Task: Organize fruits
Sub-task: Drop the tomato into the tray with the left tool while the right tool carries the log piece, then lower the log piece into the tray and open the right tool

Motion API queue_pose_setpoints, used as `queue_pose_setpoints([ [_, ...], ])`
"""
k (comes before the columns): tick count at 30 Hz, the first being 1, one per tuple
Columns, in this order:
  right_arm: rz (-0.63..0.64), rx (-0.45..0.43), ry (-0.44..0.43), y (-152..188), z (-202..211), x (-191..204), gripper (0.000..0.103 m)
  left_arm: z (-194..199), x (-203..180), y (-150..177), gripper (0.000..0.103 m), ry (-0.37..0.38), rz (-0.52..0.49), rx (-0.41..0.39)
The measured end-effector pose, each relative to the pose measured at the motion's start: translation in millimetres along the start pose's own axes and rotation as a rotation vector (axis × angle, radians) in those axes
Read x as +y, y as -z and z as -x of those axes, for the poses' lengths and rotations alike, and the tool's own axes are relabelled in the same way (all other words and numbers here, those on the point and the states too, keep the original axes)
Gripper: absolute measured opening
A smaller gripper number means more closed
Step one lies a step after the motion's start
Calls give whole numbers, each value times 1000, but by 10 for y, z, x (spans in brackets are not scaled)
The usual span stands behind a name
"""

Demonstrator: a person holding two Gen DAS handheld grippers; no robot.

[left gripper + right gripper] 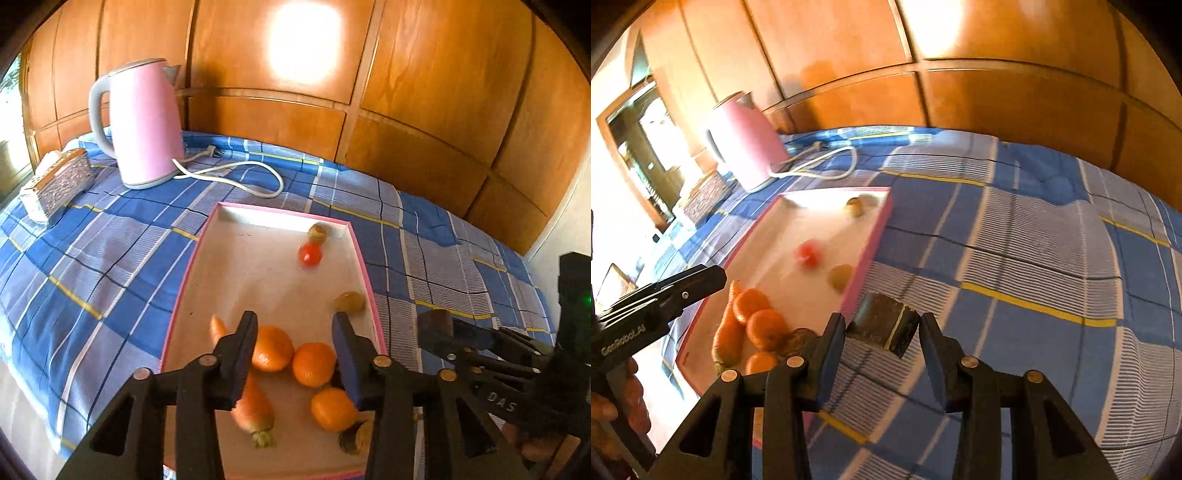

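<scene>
A pink-rimmed tray (280, 213) (864, 266) lies on the blue plaid cloth. It holds three oranges (314, 363), one carrot (255, 410), a red tomato (309, 254) and three brown kiwi-like fruits (349, 301). My left gripper (294, 321) hangs open over the near end of the tray, above the oranges, touching nothing. My right gripper (882, 321) is just right of the tray, over the cloth, shut on a dark brown object (882, 325) (437, 319) that spans both pads. The carrot passes behind my left finger.
A pink kettle (144, 122) with a white cord (236, 171) stands at the back left, a silver patterned box (59, 181) beside it. Wooden panelling closes off the far side. Plaid cloth (1034, 258) stretches to the right of the tray.
</scene>
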State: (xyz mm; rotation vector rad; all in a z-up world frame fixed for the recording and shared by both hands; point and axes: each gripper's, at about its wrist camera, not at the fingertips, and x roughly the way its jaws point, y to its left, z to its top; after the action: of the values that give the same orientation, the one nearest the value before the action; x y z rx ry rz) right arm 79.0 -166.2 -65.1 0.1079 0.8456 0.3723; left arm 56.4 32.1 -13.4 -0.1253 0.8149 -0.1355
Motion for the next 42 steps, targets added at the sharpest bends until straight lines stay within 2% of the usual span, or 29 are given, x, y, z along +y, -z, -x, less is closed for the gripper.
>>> queue_pose_setpoints([
  [11,118,48,-47,-200,-252,509,42,237,222,151,58,-17,58,-24],
  [17,127,70,-59,-279,-401,680,43,306,284,194,65,-28,72,-32],
  [42,90,70,-43,-10,-298,689,43,434,291,257,86,-87,87,-67],
])
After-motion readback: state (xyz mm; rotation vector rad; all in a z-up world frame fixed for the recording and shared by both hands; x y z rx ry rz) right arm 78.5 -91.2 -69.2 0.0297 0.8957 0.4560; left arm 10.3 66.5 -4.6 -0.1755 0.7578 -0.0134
